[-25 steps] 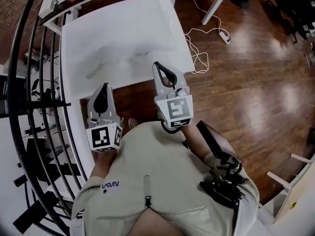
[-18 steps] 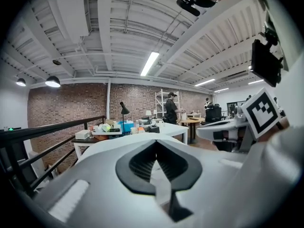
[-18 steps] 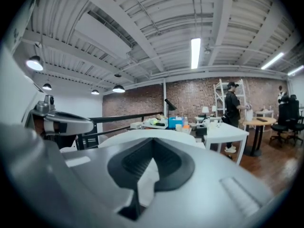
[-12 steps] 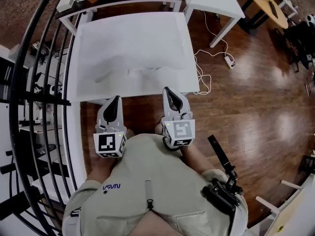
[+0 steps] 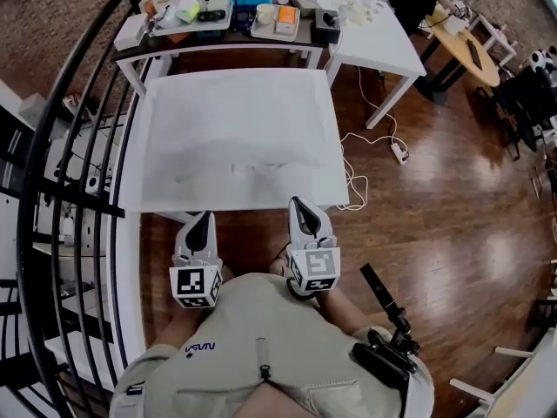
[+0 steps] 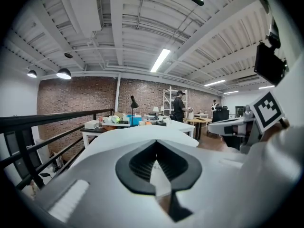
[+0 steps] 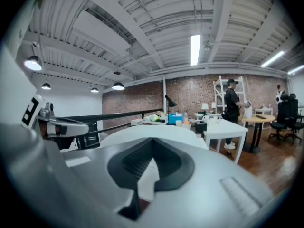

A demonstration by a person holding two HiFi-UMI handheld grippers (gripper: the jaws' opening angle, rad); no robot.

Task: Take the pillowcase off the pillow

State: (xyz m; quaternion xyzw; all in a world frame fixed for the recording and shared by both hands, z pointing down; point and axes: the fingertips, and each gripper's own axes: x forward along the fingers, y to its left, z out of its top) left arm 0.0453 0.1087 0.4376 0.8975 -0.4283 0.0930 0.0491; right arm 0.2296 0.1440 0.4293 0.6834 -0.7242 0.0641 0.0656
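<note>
The pillow in its white pillowcase (image 5: pixel 233 158) lies as a low creased mound on the white table (image 5: pixel 165 103), toward its near half. Both grippers hover close to my torso, just short of the table's near edge. My left gripper (image 5: pixel 202 218) is shut with nothing in it, and so is my right gripper (image 5: pixel 298 203). In the left gripper view the shut jaws (image 6: pixel 156 144) point over the table top, with the right gripper (image 6: pixel 244 127) beside them. The right gripper view shows its shut jaws (image 7: pixel 152 142) and the left gripper (image 7: pixel 61 125) off to the left.
A dark table with boxes and bottles (image 5: pixel 218 11) stands behind the white table, and another white table (image 5: pixel 379 42) is at the back right. A cable and power strip (image 5: pixel 397 151) lie on the wooden floor. A black railing (image 5: pixel 74 172) runs along the left. A person (image 7: pixel 232 109) stands far off.
Both grippers have drawn back from the table edge toward my body, still shut. The head view has lifted and now takes in the whole table and the tables behind it.
</note>
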